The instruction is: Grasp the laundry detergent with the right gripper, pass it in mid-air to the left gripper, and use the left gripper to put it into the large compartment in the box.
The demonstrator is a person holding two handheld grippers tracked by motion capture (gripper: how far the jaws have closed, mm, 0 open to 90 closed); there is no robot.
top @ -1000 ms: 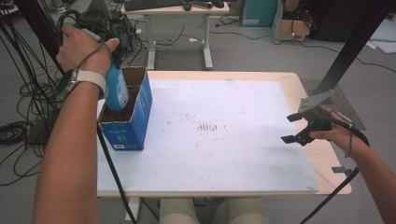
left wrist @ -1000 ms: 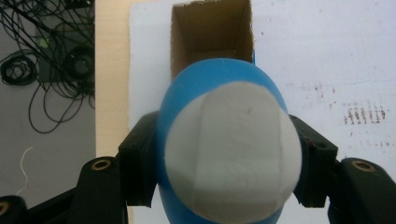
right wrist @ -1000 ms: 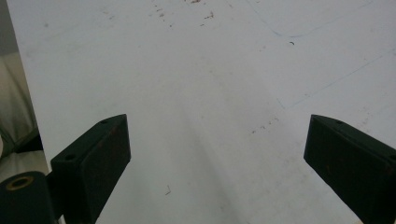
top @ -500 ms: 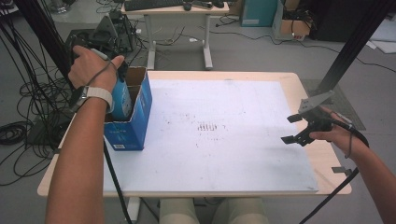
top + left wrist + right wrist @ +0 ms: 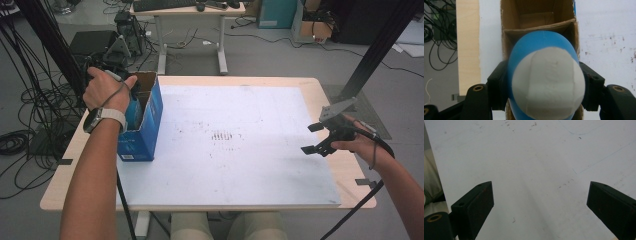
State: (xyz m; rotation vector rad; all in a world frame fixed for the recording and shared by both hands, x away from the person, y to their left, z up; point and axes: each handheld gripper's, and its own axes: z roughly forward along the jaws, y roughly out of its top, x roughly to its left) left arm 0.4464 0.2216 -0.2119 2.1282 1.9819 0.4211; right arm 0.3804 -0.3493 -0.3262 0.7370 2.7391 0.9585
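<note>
Bottle going into the box.

We grip the blue bottle point(image 5: 545, 77) in the left tongs point(image 5: 544, 86), its lower part inside the cardboard box's point(image 5: 150, 112) near compartment at the table's point(image 5: 260, 82) left edge. Right tongs point(image 5: 316, 138) hang wide open, empty. Next, probably: lower fully, then release.

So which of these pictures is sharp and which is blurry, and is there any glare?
Left gripper view: the blue and white bottle sits so close that it looks soft, while the cardboard box behind is crisper. Right gripper view: the right gripper jaws are dark with slightly soft edges, and the white board shows a pale sheen. High view: evenly lit, only mild shadows beside the box.
</note>
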